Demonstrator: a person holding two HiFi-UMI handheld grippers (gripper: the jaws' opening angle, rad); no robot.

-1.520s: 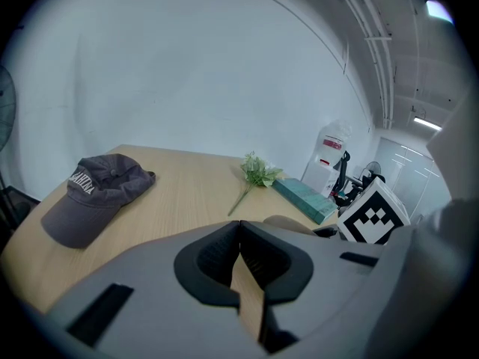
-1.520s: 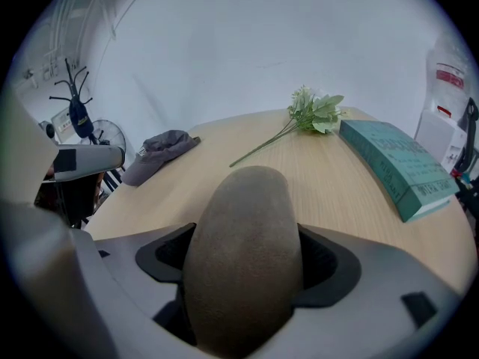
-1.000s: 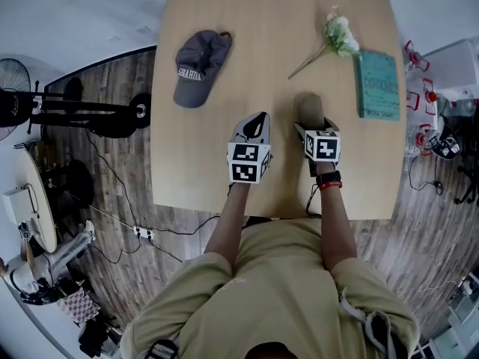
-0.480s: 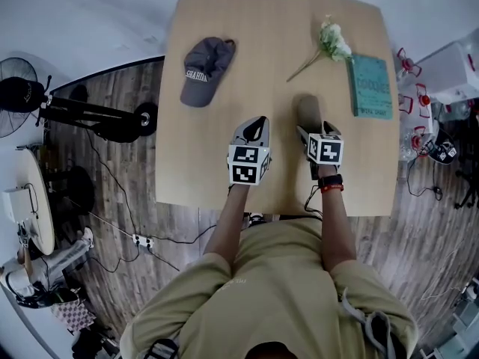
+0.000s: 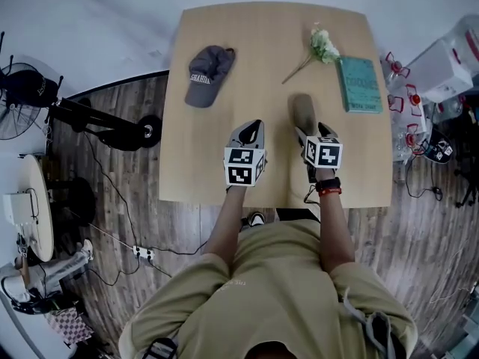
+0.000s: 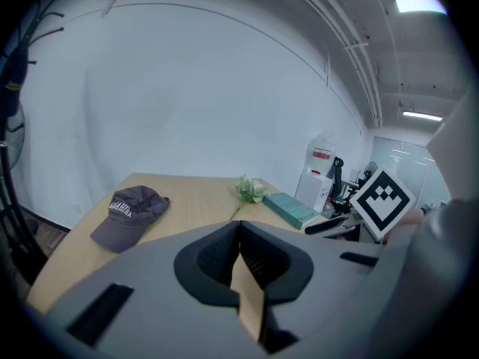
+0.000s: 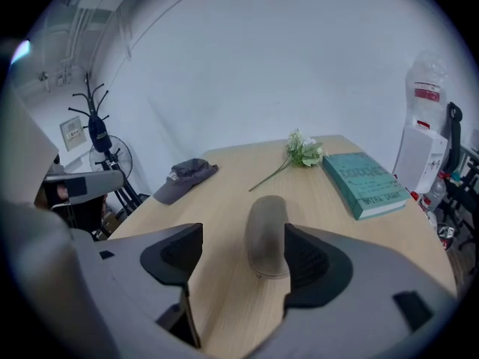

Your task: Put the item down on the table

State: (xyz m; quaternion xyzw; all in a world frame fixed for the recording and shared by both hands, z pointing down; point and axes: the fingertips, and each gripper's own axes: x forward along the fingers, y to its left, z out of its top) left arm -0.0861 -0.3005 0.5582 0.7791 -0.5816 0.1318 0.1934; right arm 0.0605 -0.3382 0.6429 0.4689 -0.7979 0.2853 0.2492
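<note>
The item point(image 7: 267, 234), laid on the desk point(image 7: 224, 178) between the right gripper's point(image 7: 241, 239) closing, not yet gripping fingers point(image 7: 318, 264) and close against the right one, could be caught and dragged on withdrawal; this closeness is shown only in the right gripper view, the left gripper's point(image 6: 239, 238) clenched, empty fingers only in its own.
</note>
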